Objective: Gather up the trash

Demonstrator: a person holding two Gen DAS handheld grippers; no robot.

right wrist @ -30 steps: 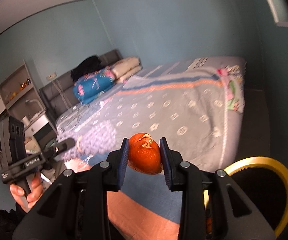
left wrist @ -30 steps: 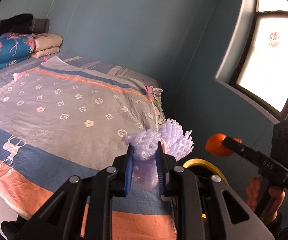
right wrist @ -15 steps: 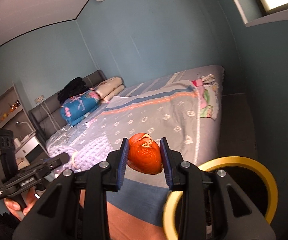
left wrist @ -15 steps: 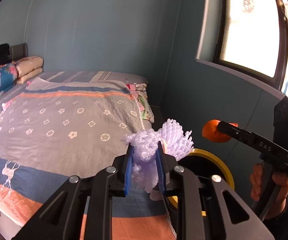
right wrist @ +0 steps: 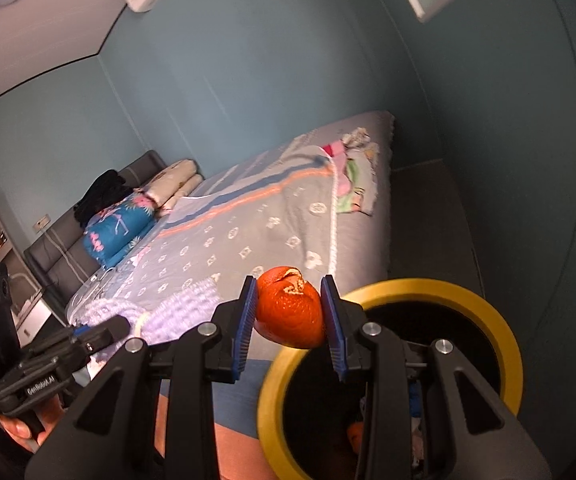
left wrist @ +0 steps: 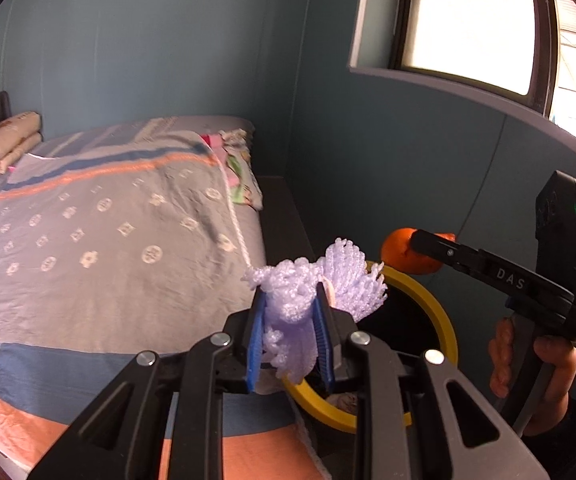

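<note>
Foam net [left wrist: 292,312] and orange peel [right wrist: 290,312] in claws above bin [right wrist: 488,304]

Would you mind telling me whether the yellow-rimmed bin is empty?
Not empty. Through the bin mouth, scraps show at the dark bottom in the right wrist view.

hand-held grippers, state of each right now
Left hand-held gripper: shut on the purple foam net.
Right hand-held gripper: shut on the orange peel.
</note>
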